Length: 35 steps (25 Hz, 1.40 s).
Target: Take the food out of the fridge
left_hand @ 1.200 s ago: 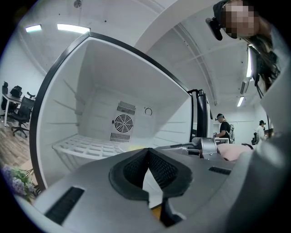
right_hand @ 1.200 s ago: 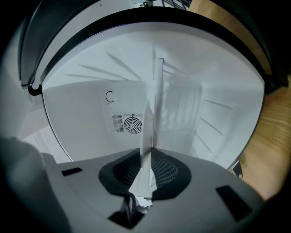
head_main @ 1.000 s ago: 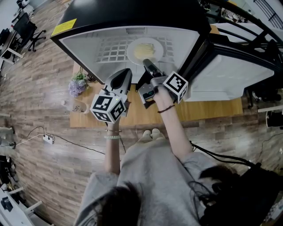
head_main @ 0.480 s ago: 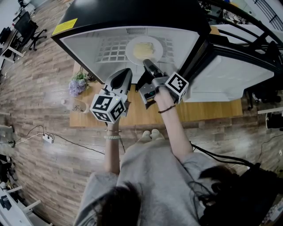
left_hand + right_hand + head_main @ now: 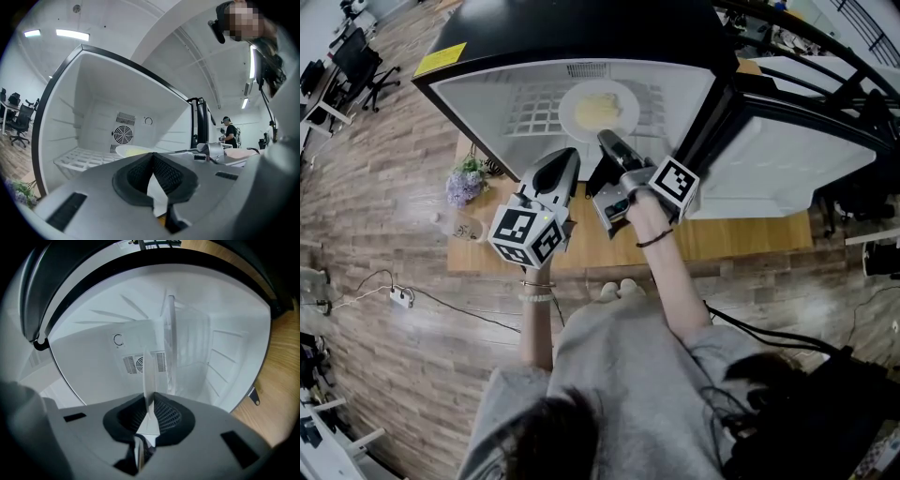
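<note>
A white plate [image 5: 598, 106] with pale yellow food lies on the wire shelf [image 5: 534, 105] inside the open fridge [image 5: 487, 94]. My right gripper [image 5: 608, 142] reaches into the fridge mouth and is shut on the plate's near rim. In the right gripper view, which is rolled on its side, the plate [image 5: 149, 376] shows edge-on, running between the pads. My left gripper [image 5: 564, 156] hovers just left of it, outside the fridge, shut and holding nothing. The left gripper [image 5: 153, 157] looks into the fridge at the plate [image 5: 133, 151].
The fridge door [image 5: 787, 159] stands swung open to the right. The fridge sits on a wooden table [image 5: 741, 234], where a small bunch of flowers [image 5: 466, 178] and a glass [image 5: 469, 225] stand at the left. A person [image 5: 229, 133] stands far off in the room.
</note>
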Each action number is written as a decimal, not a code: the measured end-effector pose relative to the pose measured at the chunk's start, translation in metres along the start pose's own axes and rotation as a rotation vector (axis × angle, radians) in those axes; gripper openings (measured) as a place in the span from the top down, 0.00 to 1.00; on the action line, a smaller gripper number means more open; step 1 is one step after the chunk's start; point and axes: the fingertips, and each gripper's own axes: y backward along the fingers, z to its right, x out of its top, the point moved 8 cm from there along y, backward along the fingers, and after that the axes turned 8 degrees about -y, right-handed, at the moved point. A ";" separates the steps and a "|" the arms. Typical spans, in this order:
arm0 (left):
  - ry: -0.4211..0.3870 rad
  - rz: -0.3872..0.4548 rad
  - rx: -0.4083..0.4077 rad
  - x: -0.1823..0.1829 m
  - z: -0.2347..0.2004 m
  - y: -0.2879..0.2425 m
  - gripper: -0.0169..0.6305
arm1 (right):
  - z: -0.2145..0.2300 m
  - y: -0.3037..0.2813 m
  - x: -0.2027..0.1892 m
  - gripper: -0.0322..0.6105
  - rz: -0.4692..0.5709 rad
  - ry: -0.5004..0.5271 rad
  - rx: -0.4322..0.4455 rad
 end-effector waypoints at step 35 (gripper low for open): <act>-0.067 0.033 -0.027 0.024 0.037 0.059 0.96 | -0.033 0.053 -0.042 0.89 -0.166 -0.018 0.069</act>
